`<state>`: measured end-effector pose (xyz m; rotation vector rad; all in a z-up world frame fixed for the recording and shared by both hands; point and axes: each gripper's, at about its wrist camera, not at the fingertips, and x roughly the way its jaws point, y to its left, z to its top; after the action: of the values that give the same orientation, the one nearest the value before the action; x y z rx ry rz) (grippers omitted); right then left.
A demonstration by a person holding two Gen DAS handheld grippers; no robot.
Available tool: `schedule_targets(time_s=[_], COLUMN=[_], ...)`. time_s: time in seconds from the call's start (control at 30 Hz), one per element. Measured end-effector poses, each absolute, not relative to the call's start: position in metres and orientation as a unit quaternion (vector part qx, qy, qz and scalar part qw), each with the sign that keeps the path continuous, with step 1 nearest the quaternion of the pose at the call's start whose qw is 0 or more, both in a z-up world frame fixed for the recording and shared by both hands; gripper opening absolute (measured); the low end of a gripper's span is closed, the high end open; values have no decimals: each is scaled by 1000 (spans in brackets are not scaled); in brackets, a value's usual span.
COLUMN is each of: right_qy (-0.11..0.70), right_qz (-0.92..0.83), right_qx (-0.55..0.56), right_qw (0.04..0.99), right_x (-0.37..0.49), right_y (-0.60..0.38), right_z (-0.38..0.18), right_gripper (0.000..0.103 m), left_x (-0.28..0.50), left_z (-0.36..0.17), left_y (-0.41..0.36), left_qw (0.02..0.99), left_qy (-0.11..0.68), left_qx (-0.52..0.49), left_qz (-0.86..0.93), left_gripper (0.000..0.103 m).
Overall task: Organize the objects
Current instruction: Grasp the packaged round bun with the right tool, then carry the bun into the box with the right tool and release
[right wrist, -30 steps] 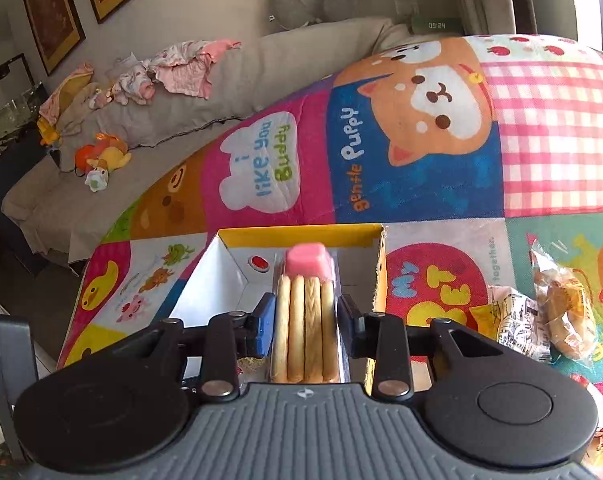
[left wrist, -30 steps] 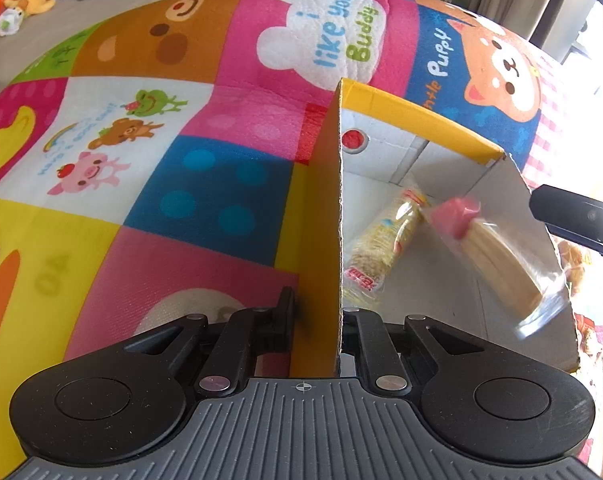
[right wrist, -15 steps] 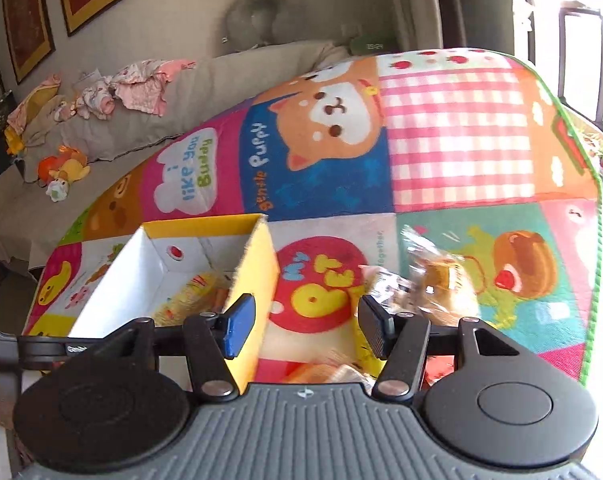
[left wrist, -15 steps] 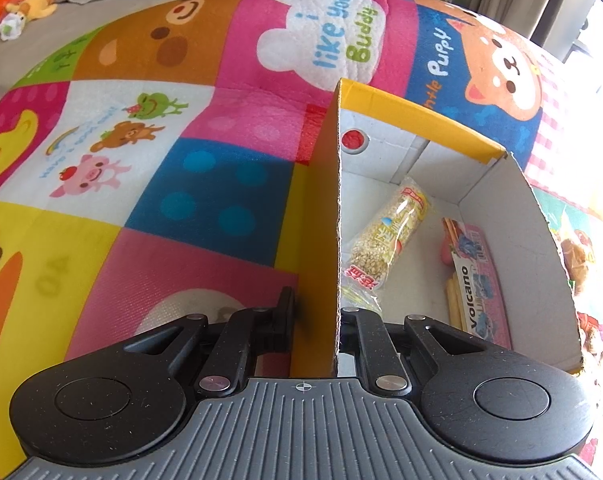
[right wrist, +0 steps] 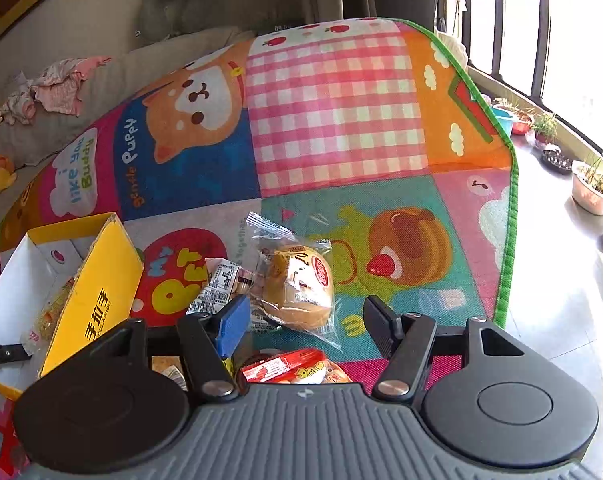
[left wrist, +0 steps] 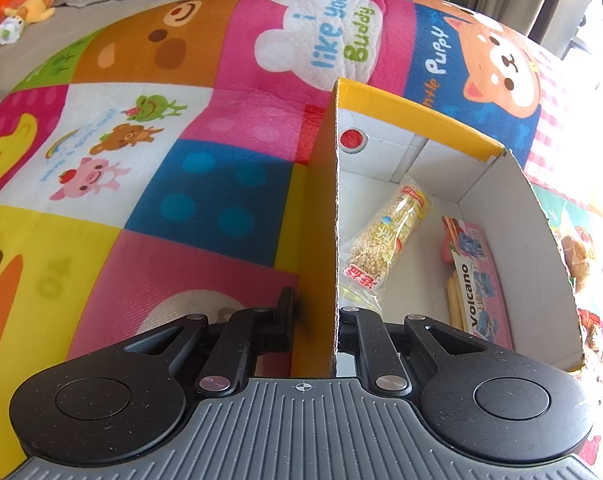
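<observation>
My right gripper (right wrist: 303, 314) gapes empty; bun packet (right wrist: 297, 284) dead ahead, mid-frame, probably lying crosswise. Left gripper (left wrist: 315, 314) pinches the box (left wrist: 325, 216) wall.

the yellow box (left wrist: 441, 120) stands open at the top, so entry from above is free. inside, the puffed rice roll (left wrist: 389, 236) lies along the left wall and the pink volcano pack (left wrist: 479, 280) near the right wall, with a bare strip of floor between them. the left gripper (left wrist: 315, 316) straddles the near left wall. right of the box, the wrapped bun (right wrist: 297, 284) and small packets (right wrist: 221, 288) crowd the mat (right wrist: 333, 120); farther out it lies bare.
</observation>
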<state>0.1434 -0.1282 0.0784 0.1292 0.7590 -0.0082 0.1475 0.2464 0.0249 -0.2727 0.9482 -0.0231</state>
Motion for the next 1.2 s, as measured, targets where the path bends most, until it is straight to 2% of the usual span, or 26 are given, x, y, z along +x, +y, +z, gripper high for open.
schedule_targets(time_s=[0.13,0.4,0.47,0.5,0.77,0.9,1.2], right_qy=[382,436,437,439,435,411,425], right_qz=[-4,-11,-1,5,47,87,209], right_qx=[110,179,188,190,149,91,39], right_qw=[918,882,880,878,887,903,880], right_x=[180,232,230,228,180,136,61], right_y=[-134,-147,-150,-151,-142,-118,-59], right_z=[66,25,26,27,52,83,118], right_gripper=[70,73,71,63,59,59,59], left_x=[148,147,147,147,147,147,147], left_z=[25,25,25,25,25,25,25], left_y=[246,247,246,246,246,246,247], left_qw=[881,880,880,880,880,880,880], left_qy=[455,455,455,456,456,456,455], left_qx=[-131,-133,-132,-132,-132,-132,-133], left_qz=[-11,-12,-12,-12,-12,-11,-11], left_gripper=[14,14,14,14,14,14,14])
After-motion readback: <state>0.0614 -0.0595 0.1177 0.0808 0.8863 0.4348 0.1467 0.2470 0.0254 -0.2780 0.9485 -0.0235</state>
